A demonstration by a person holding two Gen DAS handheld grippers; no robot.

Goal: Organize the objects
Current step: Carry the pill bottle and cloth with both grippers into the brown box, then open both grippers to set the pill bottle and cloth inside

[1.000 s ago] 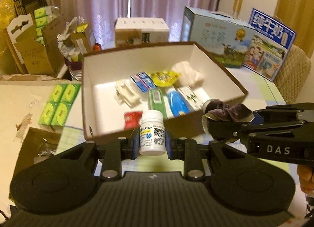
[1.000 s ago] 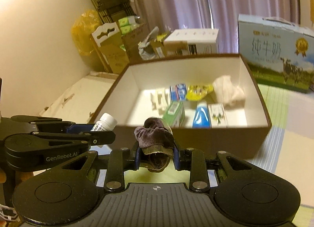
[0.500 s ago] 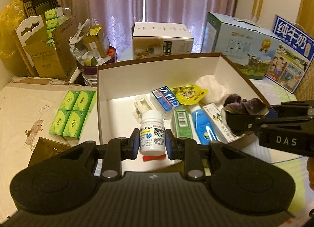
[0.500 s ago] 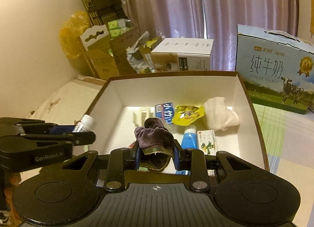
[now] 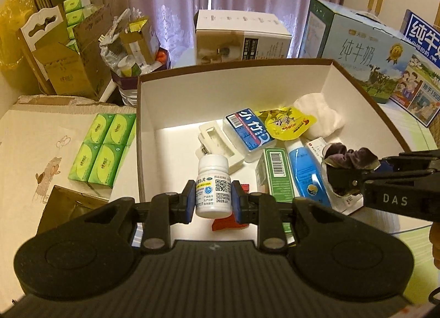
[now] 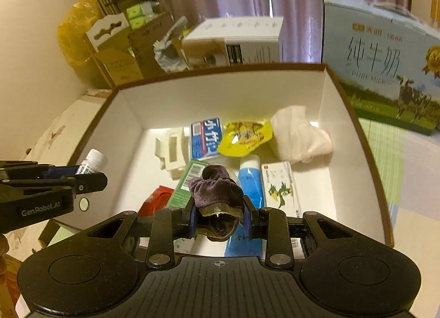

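Note:
My left gripper point(image 5: 213, 200) is shut on a white pill bottle point(image 5: 213, 186) and holds it upright over the near left part of an open brown box with a white inside point(image 5: 176, 103). My right gripper point(image 6: 220, 217) is shut on a dark purple sock point(image 6: 217, 190) and holds it over the box's near middle. In the left wrist view the sock point(image 5: 348, 157) and right gripper point(image 5: 349, 177) are at the right. In the right wrist view the bottle point(image 6: 92, 162) and left gripper point(image 6: 90, 177) are at the left.
The box point(image 6: 220, 95) holds a blue-white pack point(image 5: 249, 133), a yellow pouch point(image 5: 286, 122), a white cloth point(image 5: 319, 117), a green carton point(image 5: 277, 172), a blue tube point(image 5: 305, 172), a white plastic tray point(image 5: 220, 147) and a red packet point(image 6: 155, 202). Green tissue packs point(image 5: 101, 147) lie left; milk cartons point(image 5: 365, 54) stand right.
Both grippers have moved forward and higher over the box with their loads. The box's contents now show more from above. Neither grip has changed.

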